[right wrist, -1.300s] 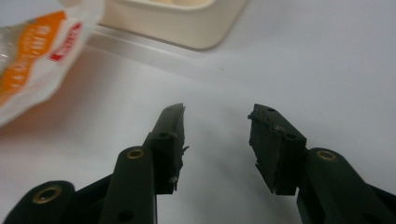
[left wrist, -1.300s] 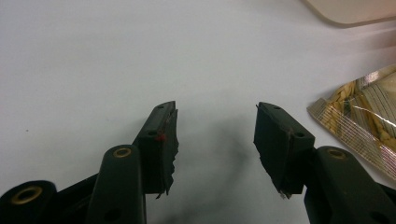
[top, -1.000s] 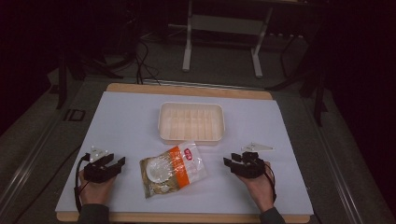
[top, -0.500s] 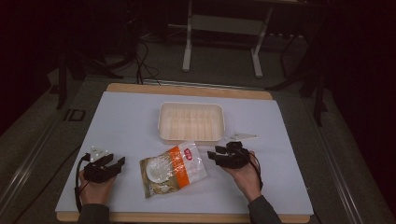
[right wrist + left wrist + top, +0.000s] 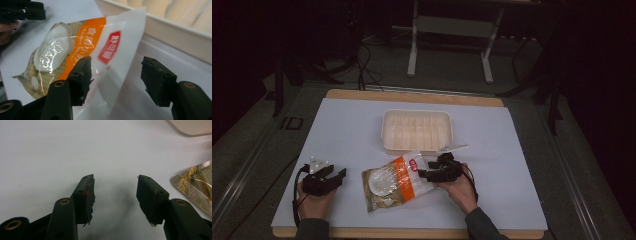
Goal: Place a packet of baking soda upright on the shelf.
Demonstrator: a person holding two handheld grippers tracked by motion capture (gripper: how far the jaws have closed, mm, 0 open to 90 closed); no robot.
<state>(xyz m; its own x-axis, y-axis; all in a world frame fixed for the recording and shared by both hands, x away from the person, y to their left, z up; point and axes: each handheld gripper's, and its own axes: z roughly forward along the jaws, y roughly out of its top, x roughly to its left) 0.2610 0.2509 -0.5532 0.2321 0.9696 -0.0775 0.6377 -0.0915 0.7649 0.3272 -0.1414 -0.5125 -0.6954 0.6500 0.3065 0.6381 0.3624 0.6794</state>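
In the high view a snack bag (image 5: 396,181), orange and white with a clear window, lies on the white table sheet (image 5: 337,130) at lower centre of the frame, just below a cream plastic tray (image 5: 417,131) that sits at mid-table. The right gripper (image 5: 424,174) is at the bag's right end, held in a hand coming up from the lower right. In the right gripper view its jaws stand spread wide, having just been opening, and the bag's white sealed end (image 5: 117,62) with a red label lies between them; the left pad is against or just over the film, the right pad is clear of it, so nothing is pinched. The tray's rim (image 5: 175,32) runs across the upper right of that view.

The left gripper (image 5: 339,175) sits at the lower left of the high view, well apart from the bag. In the left gripper view its jaws are spread over bare sheet, with a bag corner (image 5: 197,187) at the right edge.
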